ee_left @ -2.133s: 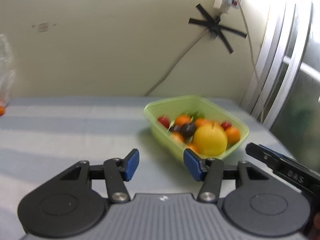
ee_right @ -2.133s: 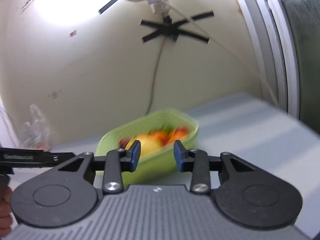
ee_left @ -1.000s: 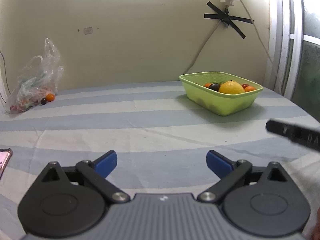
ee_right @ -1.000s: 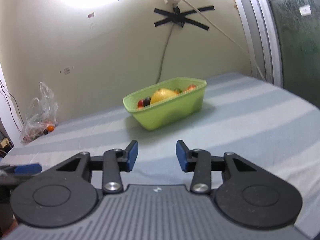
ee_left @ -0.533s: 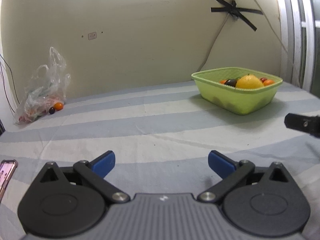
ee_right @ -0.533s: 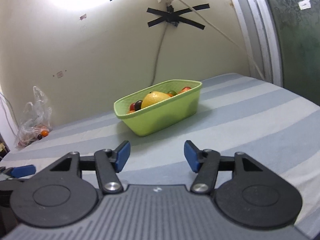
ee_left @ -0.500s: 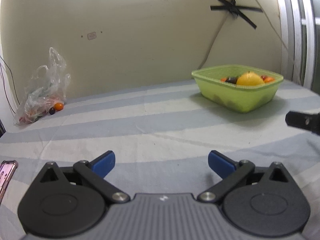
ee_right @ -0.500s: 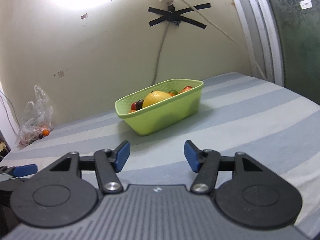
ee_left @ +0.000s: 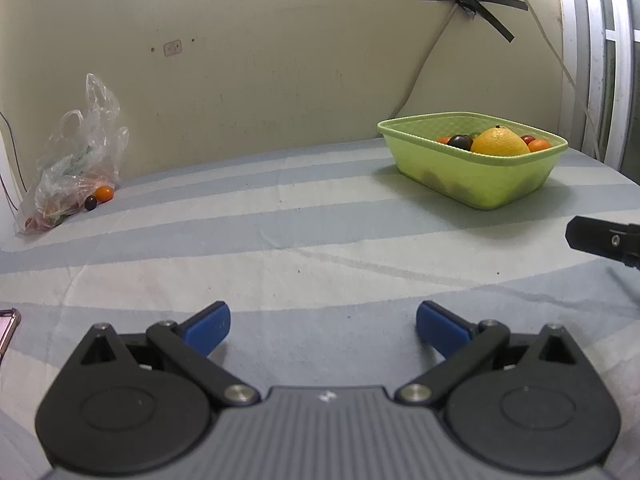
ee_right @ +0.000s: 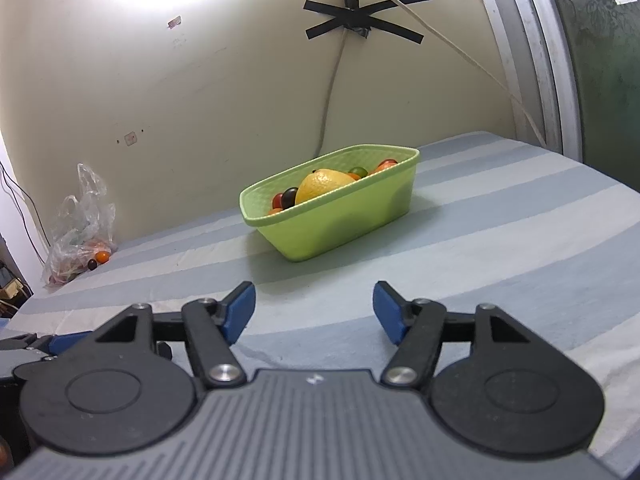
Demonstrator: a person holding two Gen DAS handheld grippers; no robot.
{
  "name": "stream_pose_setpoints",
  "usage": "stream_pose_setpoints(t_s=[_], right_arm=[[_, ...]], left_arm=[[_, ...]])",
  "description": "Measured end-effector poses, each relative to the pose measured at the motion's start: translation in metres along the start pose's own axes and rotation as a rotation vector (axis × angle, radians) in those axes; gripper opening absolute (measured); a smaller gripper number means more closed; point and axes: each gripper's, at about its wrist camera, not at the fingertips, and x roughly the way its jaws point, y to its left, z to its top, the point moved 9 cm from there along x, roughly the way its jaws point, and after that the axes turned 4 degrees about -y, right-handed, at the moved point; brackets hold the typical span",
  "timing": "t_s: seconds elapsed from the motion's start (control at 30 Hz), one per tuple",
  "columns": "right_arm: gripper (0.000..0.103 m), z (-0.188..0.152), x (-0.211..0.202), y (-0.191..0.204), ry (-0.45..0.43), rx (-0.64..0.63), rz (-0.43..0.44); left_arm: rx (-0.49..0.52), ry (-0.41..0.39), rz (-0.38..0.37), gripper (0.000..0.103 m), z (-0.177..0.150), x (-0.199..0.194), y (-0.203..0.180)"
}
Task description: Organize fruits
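A green basket (ee_left: 480, 190) stands at the far right of the striped cloth, holding a big yellow citrus (ee_left: 499, 143), a dark plum (ee_left: 460, 142) and small orange and red fruits. It also shows in the right wrist view (ee_right: 340, 224). A clear plastic bag (ee_left: 76, 168) of fruit lies at the far left by the wall, with an orange fruit (ee_left: 105, 193) and a dark one beside it. My left gripper (ee_left: 322, 328) is open and empty, low over the cloth. My right gripper (ee_right: 314, 310) is open and empty, well short of the basket.
A striped cloth (ee_left: 280, 240) covers the surface. A phone (ee_left: 6, 330) lies at the left edge. A taped cable (ee_right: 332, 80) runs down the wall behind the basket. A window frame (ee_right: 536, 60) stands at the right. The right gripper's body (ee_left: 604, 240) pokes in at the right.
Both grippers have pulled back from the basket and dropped low over the cloth. Both jaws have opened wider; the right one widened in the last second.
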Motion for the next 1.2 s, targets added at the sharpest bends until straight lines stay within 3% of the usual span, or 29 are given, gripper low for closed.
stream_pose_setpoints(t_s=[0.4, 1.2], right_arm=[[0.068, 0.0007, 0.0018, -0.0024, 0.01, 0.019, 0.004], [0.072, -0.0006, 0.0069, -0.0014, 0.03, -0.011, 0.009]], left_arm=[[0.008, -0.005, 0.01, 0.103, -0.0002, -0.0013, -0.0006], [-0.046, 0.02, -0.047, 0.103, -0.0031, -0.0008, 0.0019]])
